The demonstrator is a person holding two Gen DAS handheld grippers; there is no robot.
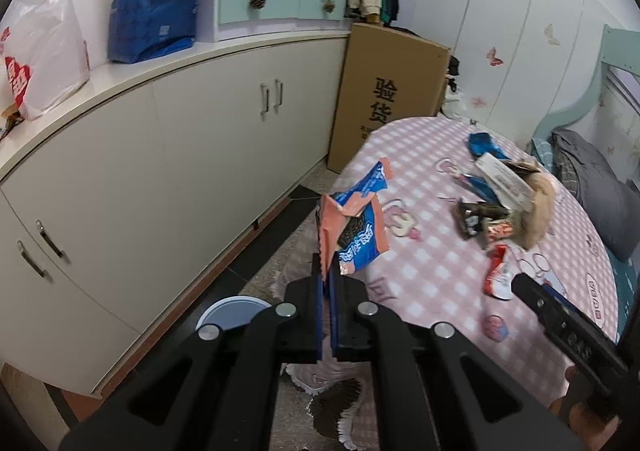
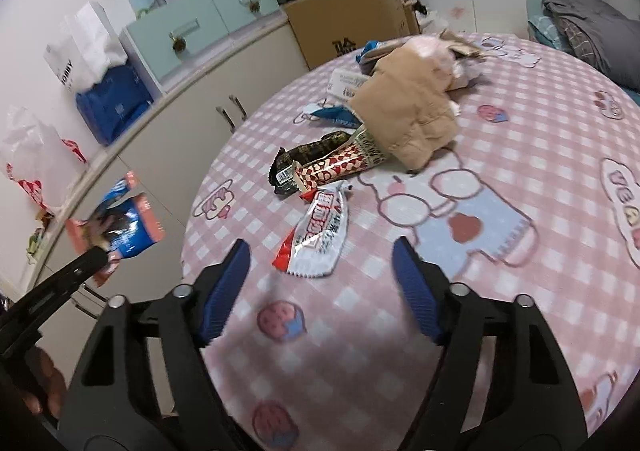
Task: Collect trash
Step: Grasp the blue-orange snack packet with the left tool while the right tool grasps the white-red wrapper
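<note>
My left gripper (image 1: pixel 327 271) is shut on a blue and pink snack wrapper (image 1: pixel 358 225) and holds it in the air beside the round table's edge, over the floor; it also shows in the right wrist view (image 2: pixel 120 227). My right gripper (image 2: pixel 320 255) is open and empty over the pink checked tablecloth (image 2: pixel 520 131), with a white and red wrapper (image 2: pixel 322 235) lying between its fingers. Farther on lie a red-patterned wrapper (image 2: pixel 340 167), a black wrapper (image 2: pixel 308 155), a brown paper bag (image 2: pixel 408 111) and blue wrappers (image 2: pixel 332 113).
A white bin (image 1: pixel 232 311) stands on the floor below my left gripper, beside a long cream cabinet (image 1: pixel 160 171). A cardboard box (image 1: pixel 384 91) stands beyond the table. Plastic bags (image 1: pixel 44 51) sit on the cabinet top. A bed (image 2: pixel 592 31) lies to the right.
</note>
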